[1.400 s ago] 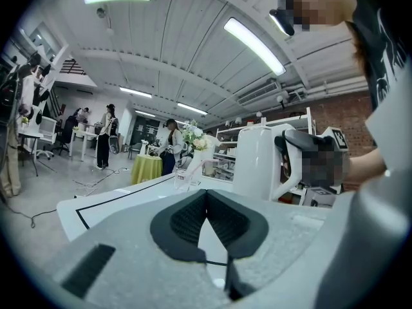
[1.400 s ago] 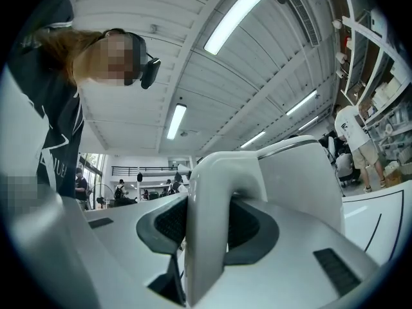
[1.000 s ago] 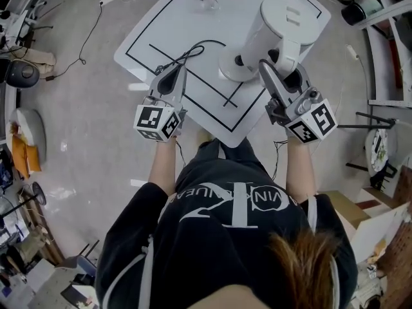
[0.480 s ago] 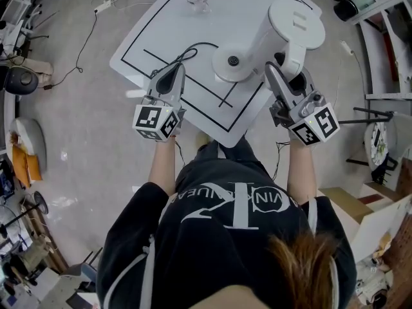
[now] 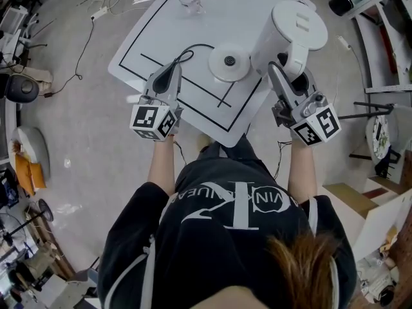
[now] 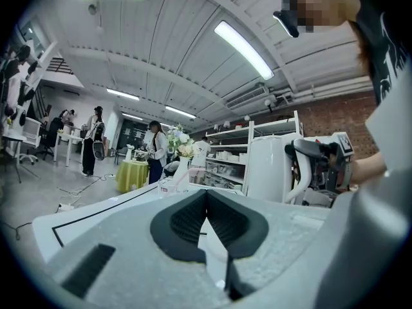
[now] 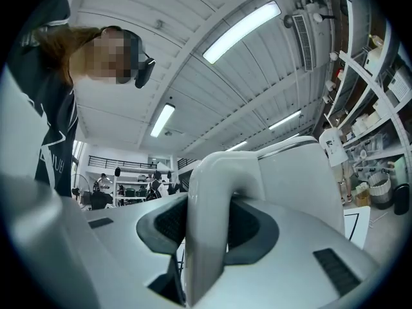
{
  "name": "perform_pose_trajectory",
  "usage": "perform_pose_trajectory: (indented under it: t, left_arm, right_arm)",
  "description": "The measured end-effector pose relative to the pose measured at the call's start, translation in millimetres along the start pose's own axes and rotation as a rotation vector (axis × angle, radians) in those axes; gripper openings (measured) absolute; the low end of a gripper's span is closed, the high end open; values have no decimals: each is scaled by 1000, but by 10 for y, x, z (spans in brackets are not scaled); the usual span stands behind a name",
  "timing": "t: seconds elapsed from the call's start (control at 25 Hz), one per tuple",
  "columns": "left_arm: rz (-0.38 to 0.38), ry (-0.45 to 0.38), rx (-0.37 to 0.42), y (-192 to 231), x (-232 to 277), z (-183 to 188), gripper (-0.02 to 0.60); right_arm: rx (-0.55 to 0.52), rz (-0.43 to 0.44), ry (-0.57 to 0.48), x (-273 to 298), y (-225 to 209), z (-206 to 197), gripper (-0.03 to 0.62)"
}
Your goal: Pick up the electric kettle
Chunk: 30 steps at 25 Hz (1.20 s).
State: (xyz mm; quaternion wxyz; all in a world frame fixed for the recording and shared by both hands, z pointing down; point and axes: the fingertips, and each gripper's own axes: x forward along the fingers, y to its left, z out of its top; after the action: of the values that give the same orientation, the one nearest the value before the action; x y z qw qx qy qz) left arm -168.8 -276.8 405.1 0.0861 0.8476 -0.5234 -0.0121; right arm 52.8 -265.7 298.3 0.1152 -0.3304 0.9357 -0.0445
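Over the white table with black lines (image 5: 161, 18), the head view shows the tall white plastic electric kettle (image 5: 293, 31) now lifted off its round white power base (image 5: 229, 61), which sat hidden under it a second ago. The pickup looks essentially achieved. In the left gripper view, the left gripper (image 6: 207, 205) has its tongs pressed together on nothing. In the right gripper view, the right gripper (image 7: 206, 227) pinches the kettle's curved white handle (image 7: 209, 192).

The white table (image 5: 161, 31) bears a round kettle base (image 5: 228, 61) and its black cord (image 5: 185, 57).
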Motion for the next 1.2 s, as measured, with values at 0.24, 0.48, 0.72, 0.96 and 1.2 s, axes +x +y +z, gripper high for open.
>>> perform_pose_trajectory:
  t: [0.24,0.48,0.72,0.96,1.2]
  left_arm:
    - [-8,-11,6,-9,42,41,8]
    - [-15,-24,13,-16,83,120,8]
    - [-18,-35,19,7,113,175,8]
    - [-18,-42,23,29,155,232,8]
    - [-29,-51,28,16,180,250,8]
  right_arm:
    - [-13,-23,-10,-77,-27,32,133]
    - [-22,-45,-21,-120,-81,98,133]
    - [-25,-67,-26,-144,-129,121,133]
    - [-29,-85,-28,-168,-178,149,133]
    - [-39,-102,-32,-214,-207,154,133]
